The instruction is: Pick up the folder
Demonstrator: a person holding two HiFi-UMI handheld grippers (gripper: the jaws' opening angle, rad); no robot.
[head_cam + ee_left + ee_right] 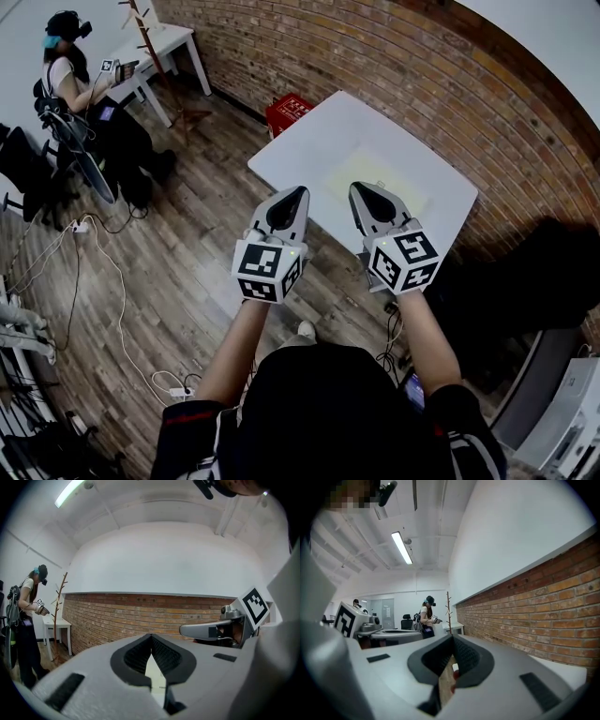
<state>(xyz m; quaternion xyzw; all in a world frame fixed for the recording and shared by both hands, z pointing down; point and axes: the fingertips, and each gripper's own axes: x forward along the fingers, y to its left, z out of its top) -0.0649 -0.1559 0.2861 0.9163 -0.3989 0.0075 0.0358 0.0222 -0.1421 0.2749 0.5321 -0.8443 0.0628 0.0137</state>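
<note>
A pale yellow folder (370, 167) lies flat on the white table (309, 141) that stands against the brick wall. My left gripper (301, 190) is shut and empty, and its tip hangs over the table's near edge. My right gripper (356, 186) is also shut and empty; its tip is just over the folder's near side. Both are held level and side by side. In the left gripper view the jaws (151, 637) meet, with a pale surface showing below them. In the right gripper view the jaws (452, 637) meet over wood floor.
A red crate (289, 112) sits on the floor by the table's far left corner. At the upper left are a person with a headset (67, 70), a second white table (178, 42) and a coat stand (148, 42). Cables (103, 272) cross the wood floor. A dark bulky shape (534, 272) stands to the right.
</note>
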